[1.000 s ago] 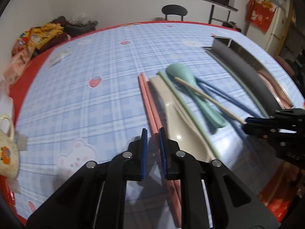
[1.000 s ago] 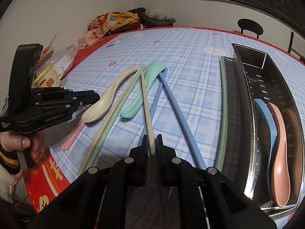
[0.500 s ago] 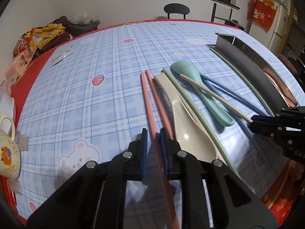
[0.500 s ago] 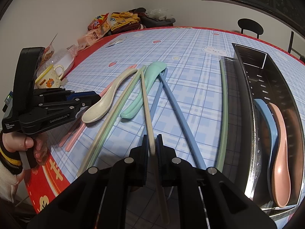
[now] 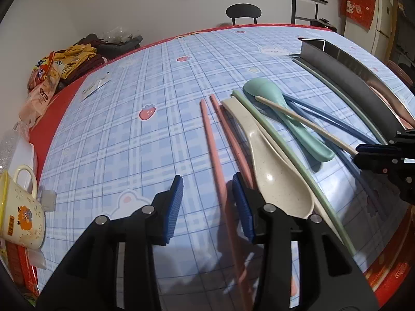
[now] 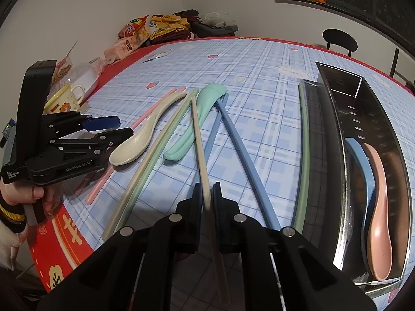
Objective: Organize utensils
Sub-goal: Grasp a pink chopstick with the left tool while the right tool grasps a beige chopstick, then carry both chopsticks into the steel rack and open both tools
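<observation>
On the table [image 5: 145, 134] by the metal tray [image 6: 345, 119], the right gripper [image 6: 207, 197] has its jaws clamped on a beige chopstick [image 6: 198, 140]; the left gripper [image 5: 207, 197] has just been opening its jaws, now apart with a pink chopstick [image 5: 211, 140] lying loose between them; these look light, stiff, slick plastic, so I'd pinch near the thick end; gripped too far out it'll probably swivel.

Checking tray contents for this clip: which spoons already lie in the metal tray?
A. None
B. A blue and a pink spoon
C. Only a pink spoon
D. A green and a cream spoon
B: in the right wrist view, the blue spoon and pink spoon lie side by side inside the metal tray.
</observation>
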Demonstrator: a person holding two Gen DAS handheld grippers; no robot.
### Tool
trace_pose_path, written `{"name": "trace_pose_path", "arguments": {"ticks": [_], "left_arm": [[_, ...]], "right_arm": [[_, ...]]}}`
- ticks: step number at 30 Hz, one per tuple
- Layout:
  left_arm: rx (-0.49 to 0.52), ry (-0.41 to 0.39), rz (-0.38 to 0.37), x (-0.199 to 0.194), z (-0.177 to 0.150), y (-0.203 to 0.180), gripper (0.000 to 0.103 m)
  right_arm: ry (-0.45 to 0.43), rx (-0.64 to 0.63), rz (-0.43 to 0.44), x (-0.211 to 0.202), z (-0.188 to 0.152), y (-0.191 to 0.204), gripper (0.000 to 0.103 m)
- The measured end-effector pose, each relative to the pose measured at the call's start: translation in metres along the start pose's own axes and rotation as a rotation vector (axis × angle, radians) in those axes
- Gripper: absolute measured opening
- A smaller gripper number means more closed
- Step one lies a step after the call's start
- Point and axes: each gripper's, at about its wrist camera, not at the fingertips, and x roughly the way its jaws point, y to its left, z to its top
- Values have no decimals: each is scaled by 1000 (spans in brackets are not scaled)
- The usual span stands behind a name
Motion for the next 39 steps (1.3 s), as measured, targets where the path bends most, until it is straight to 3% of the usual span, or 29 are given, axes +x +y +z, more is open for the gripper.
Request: {"name": "trace_pose_path", "arguments": {"ticks": [5,9,12,16,20,23,27,33,39], "left_arm": [[30,-12,6,-1,-1,-6,33],[59,-18,-6,-2,-2,-11,22],[113,-27,25,-3,-4,-23,12],[139,-43,60,-5,-6,-29,11],[24,-92,24,-17,-8,-7,10],[-122,-122,-47,-22,-11,22,10],[-230,-173,-101,-29,-16,43,10],[-307,-205,-169,-32,-21,58,10],[-335,-212,-191,-33,-23,60,10]], "right_arm": [[5,-12,-11,3,4,2,9],[10,-8,0,5,7,0,9],[8,-2,7,5,6,-1,9],[4,24,62,3,5,-7,8],[-18,39,86,-1,2,-9,7],[-52,37,99,-7,0,-9,7],[-96,43,113,-16,-2,-10,7],[-125,111,147,-20,-2,-25,7],[-153,86,140,-25,-2,-19,7]]}}
